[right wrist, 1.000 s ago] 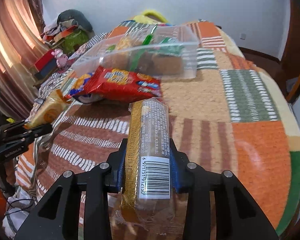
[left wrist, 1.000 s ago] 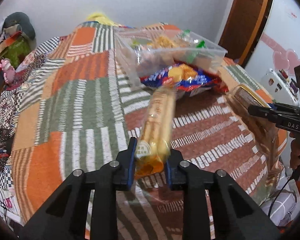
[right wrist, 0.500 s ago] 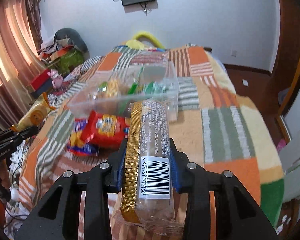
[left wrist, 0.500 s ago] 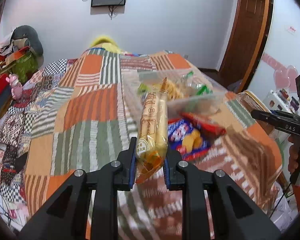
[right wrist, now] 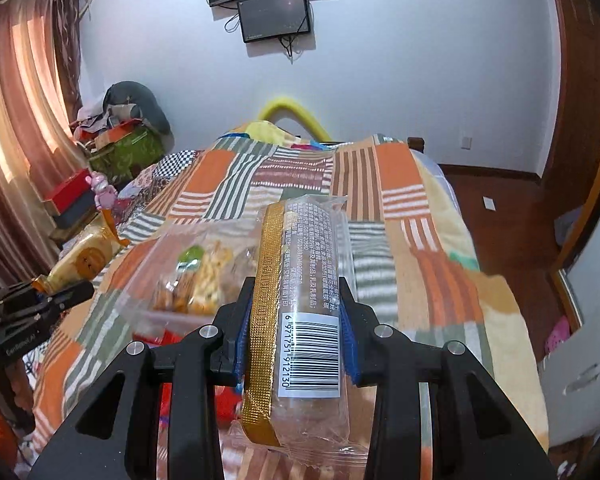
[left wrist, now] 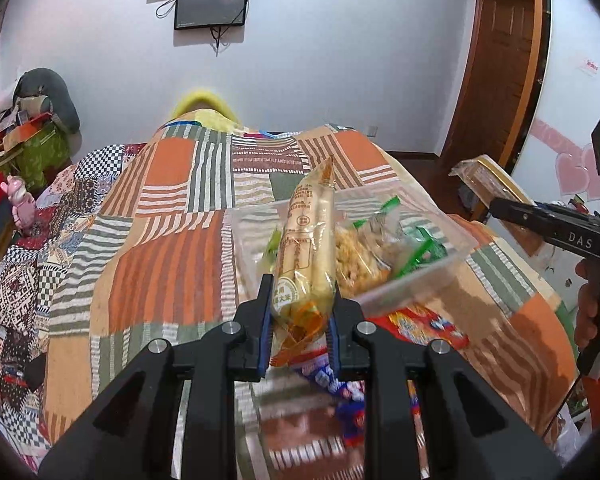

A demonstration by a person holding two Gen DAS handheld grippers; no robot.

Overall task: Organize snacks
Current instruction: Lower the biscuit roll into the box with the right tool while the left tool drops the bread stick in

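Note:
My left gripper [left wrist: 298, 320] is shut on a yellow cracker pack [left wrist: 306, 256] and holds it in the air above the near side of a clear plastic bin [left wrist: 416, 284] that holds several snacks. My right gripper [right wrist: 296, 340] is shut on a clear pack with a gold edge and a barcode [right wrist: 300, 300], lifted over the same bin [right wrist: 172, 280]. The right gripper also shows at the right of the left wrist view [left wrist: 540, 220]. The left gripper shows at the left of the right wrist view [right wrist: 48, 296]. A red snack bag [left wrist: 420, 326] and a blue one [left wrist: 340, 392] lie on the bed before the bin.
The bin sits on a bed with a patchwork blanket [left wrist: 160, 248]. A white wall with a TV [left wrist: 210, 2] is behind. Clutter and a pink toy [left wrist: 18, 196] stand at the left, a wooden door [left wrist: 496, 60] at the right, and curtains [right wrist: 16, 120] at the left in the right wrist view.
Both grippers have risen and tilted up with their packs. The bin has dropped lower in both views and now lies under the packs. The wall and TV have come into view.

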